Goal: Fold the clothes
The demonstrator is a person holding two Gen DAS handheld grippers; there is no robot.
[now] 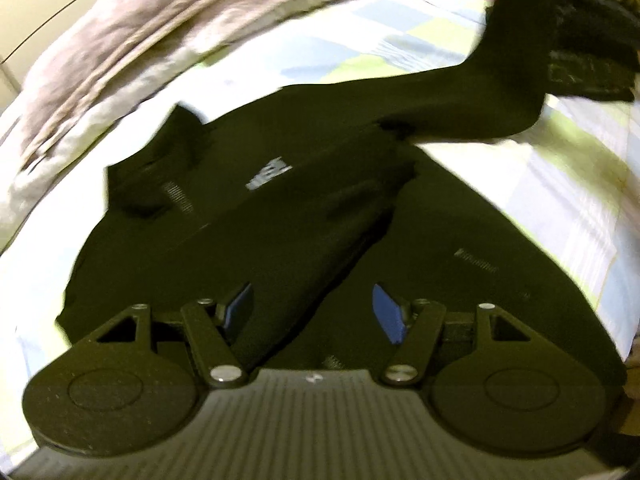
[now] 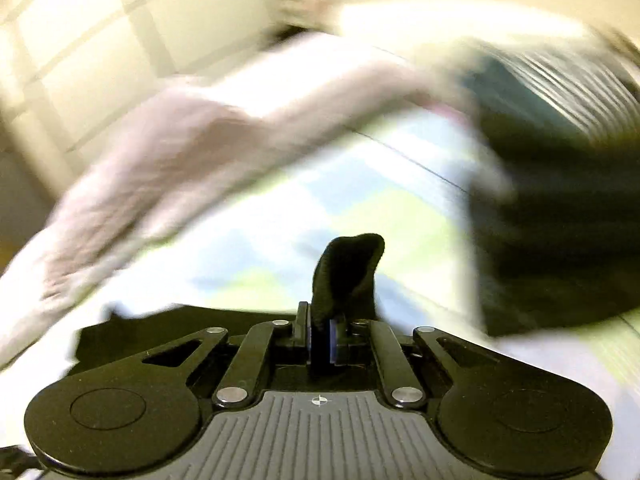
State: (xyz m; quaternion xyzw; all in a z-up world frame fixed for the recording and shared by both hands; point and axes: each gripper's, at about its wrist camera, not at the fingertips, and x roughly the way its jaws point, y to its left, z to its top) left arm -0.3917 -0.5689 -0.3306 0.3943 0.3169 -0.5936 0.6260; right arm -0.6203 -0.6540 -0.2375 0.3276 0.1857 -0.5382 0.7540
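Observation:
A black garment (image 1: 280,220) with a small grey logo lies spread on the pastel checked bedsheet (image 1: 360,40) in the left wrist view, one sleeve folded across its body. Its other sleeve (image 1: 480,96) is stretched up toward the upper right. My left gripper (image 1: 312,308) hovers just above the garment's lower part, open, with nothing between its blue pads (image 1: 386,312). In the right wrist view my right gripper (image 2: 320,336) is shut on a tip of black cloth (image 2: 348,272) that sticks up past the fingers. More black fabric (image 2: 160,328) shows below it.
A crumpled pinkish-white blanket (image 1: 120,52) lies along the far side of the bed. A dark pile of clothes (image 1: 592,32) sits at the upper right, also blurred as a dark pile (image 2: 560,220) in the right wrist view. A pale panelled wall (image 2: 100,40) stands behind the bed.

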